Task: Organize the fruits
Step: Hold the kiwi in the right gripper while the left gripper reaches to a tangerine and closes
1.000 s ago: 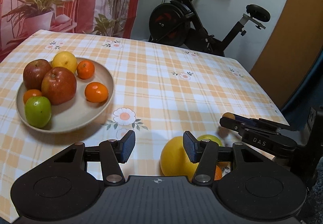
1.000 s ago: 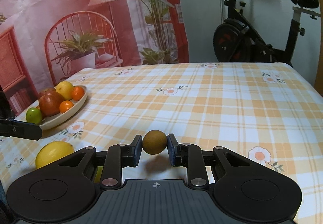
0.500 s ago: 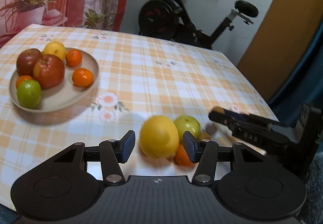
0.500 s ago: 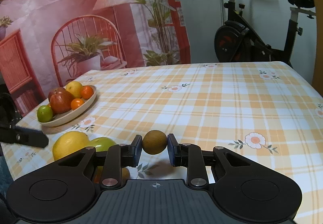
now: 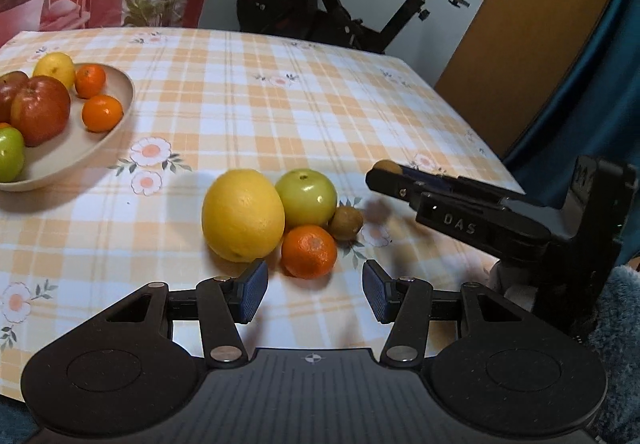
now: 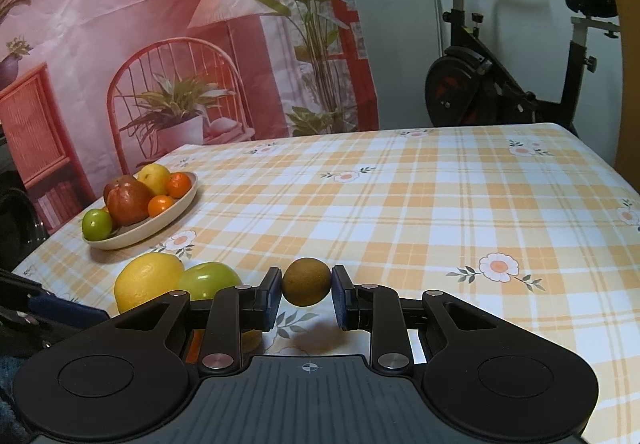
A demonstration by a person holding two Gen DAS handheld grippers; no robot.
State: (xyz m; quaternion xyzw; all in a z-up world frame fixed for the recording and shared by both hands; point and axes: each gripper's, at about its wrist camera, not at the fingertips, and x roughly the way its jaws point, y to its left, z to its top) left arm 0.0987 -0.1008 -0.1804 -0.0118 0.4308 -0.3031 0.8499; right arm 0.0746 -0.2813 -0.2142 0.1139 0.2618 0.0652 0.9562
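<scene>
My left gripper (image 5: 312, 296) is open and empty, low over the checked tablecloth. Just ahead of its gap lies a mandarin (image 5: 309, 252). Behind the mandarin sit a large yellow citrus (image 5: 242, 215), a green apple (image 5: 307, 197) and a small brown kiwi (image 5: 346, 223), all touching. My right gripper (image 6: 307, 294) is shut on another brown kiwi (image 6: 307, 284), held above the cloth to the right of that cluster. The beige plate (image 5: 92, 147) at far left holds red apples, a lemon, mandarins and a green apple.
The table's right edge (image 5: 480, 147) runs close by the right gripper. Beyond the table's far side stands an exercise bike (image 5: 348, 3). A printed backdrop (image 6: 160, 23) hangs behind the plate side. Bare cloth (image 6: 440, 203) spreads across the middle and right of the table.
The left gripper has pulled back and swung right, so the whole fruit cluster now lies ahead of its open fingers and the plate sits further left. The right gripper still grips its kiwi.
</scene>
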